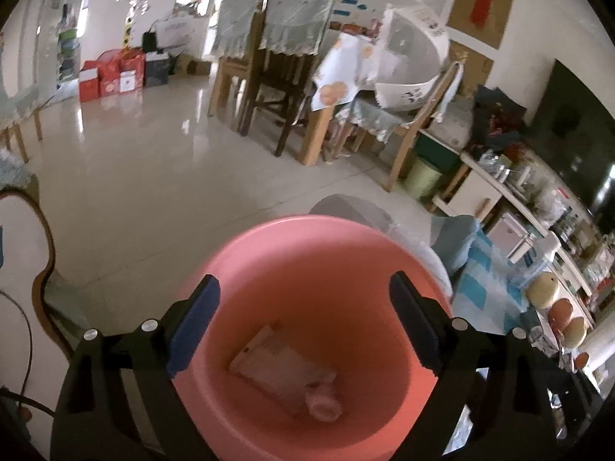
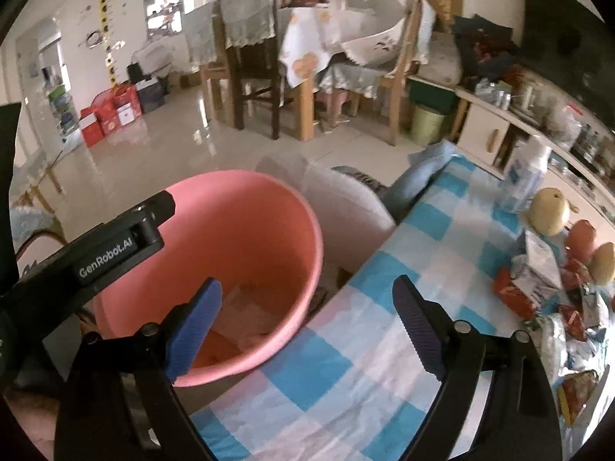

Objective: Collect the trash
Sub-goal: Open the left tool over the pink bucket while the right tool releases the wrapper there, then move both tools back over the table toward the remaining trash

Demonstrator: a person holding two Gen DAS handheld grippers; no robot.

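Now both my left gripper and right gripper gape empty; pink bin hugs the checkered table's edge, snack wrappers well right.

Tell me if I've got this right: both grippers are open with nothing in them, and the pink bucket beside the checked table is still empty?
Not quite. The pink bucket already holds trash: a flat packet and a crumpled piece, seen in the left wrist view. Both the left gripper and right gripper are open and empty.
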